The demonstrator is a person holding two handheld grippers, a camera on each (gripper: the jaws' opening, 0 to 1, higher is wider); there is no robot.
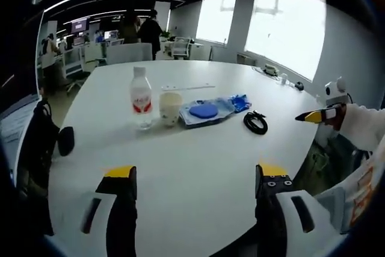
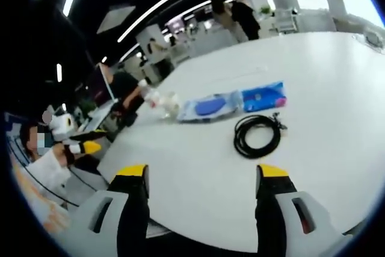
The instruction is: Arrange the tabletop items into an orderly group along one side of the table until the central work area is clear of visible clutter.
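Note:
On the white table point(image 1: 198, 154) stand a clear water bottle point(image 1: 141, 97) with a red label and a pale cup point(image 1: 170, 108) beside it. To their right lie a clear bag holding a blue item point(image 1: 206, 111), a blue packet point(image 1: 240, 102) and a coiled black cable point(image 1: 255, 123). My left gripper point(image 1: 197, 176) is open over bare table, short of them all. My right gripper point(image 2: 203, 174) is open too, with the cable point(image 2: 257, 135) just ahead of it and the bag point(image 2: 210, 106), packet point(image 2: 263, 96) and cup point(image 2: 170, 105) beyond. It also shows at the table's right edge point(image 1: 319, 114).
A thin white strip point(image 1: 186, 87) lies behind the cup. Small items point(image 1: 283, 77) sit near the far right edge. A dark chair point(image 1: 36, 142) stands at the left edge. People stand among desks in the background point(image 1: 141, 28). The table's near half is bare.

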